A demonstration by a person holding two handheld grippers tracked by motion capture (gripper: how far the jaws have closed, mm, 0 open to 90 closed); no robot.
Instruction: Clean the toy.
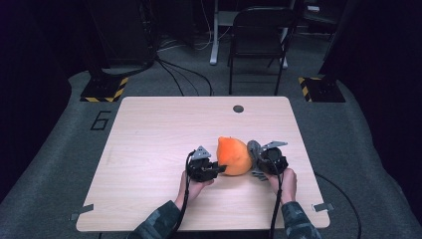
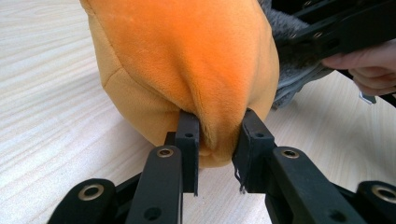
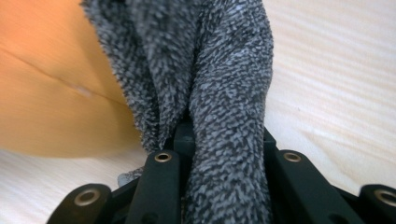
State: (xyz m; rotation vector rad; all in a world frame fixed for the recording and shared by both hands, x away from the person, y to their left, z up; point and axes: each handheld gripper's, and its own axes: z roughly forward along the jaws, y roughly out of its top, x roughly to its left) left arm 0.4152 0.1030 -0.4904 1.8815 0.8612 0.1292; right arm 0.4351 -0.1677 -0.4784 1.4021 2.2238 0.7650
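My left tongs [image 2: 217, 140] pinch a fold at the bottom of the orange plush toy [image 2: 187, 60], jaws narrow with fabric bunched between them. My right tongs [image 3: 224, 140] are clamped on the toy's grey fuzzy part [image 3: 219, 84] (it fills the gap between the jaws). The toy rests on the worktop [image 1: 159, 129], near the front edge, between both hands.

Left gripper [image 1: 220, 169] held low, jaws pinched on a fold of orange plush [image 1: 234, 155], right gripper [image 1: 255, 159] facing it, jaws clamped on grey fleece [image 3: 224, 93], both forearms in from below.
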